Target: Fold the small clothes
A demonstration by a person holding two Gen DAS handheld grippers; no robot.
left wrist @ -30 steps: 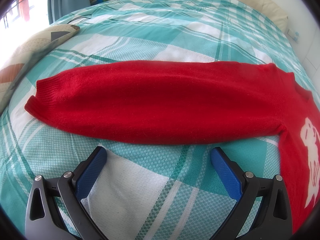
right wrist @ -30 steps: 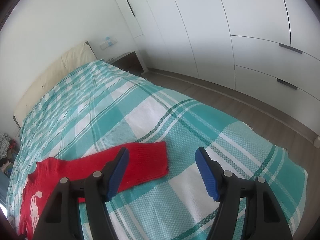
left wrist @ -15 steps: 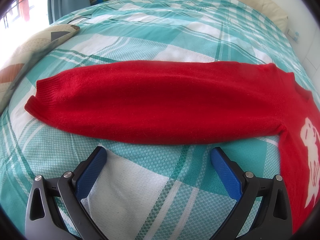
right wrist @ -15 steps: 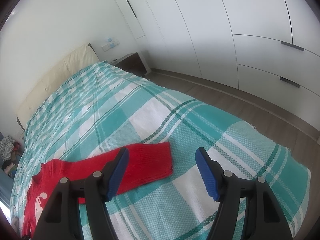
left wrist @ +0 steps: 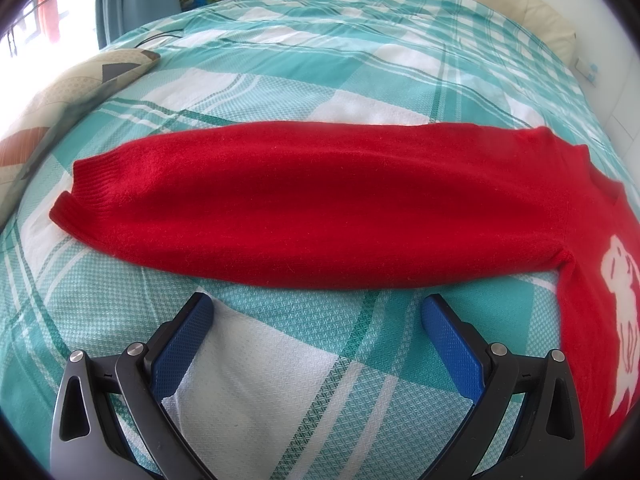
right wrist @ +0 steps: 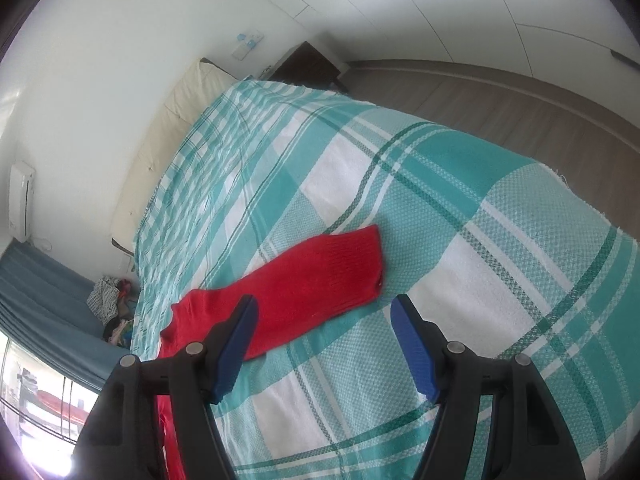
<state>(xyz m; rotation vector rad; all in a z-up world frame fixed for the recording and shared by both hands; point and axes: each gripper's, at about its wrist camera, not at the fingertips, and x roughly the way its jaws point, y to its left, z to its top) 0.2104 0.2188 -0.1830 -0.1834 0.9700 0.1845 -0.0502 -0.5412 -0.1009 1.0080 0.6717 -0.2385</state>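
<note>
A small red sweater (left wrist: 320,208) lies flat on the teal plaid bedspread (left wrist: 320,80), one sleeve stretched out to the left. A white animal print (left wrist: 624,320) shows on its body at the right edge. My left gripper (left wrist: 318,312) is open and empty, just short of the sleeve's near edge. In the right wrist view the other sleeve (right wrist: 320,280) lies flat, its cuff (right wrist: 360,256) pointing right. My right gripper (right wrist: 324,316) is open and empty, held above the bed near that cuff, with its left finger (right wrist: 236,344) over the sleeve.
A patterned pillow (left wrist: 52,100) lies at the bed's left. A cream headboard cushion (right wrist: 176,112) runs along the wall. A dark nightstand (right wrist: 308,66), wood floor (right wrist: 520,112) and white wardrobe doors (right wrist: 480,8) are past the bed's right edge. Clothes are piled by the blue curtain (right wrist: 40,292).
The right gripper's view has rolled and swung, so the sleeve cuff now sits nearer between its fingers. The left gripper and the sweater have not moved.
</note>
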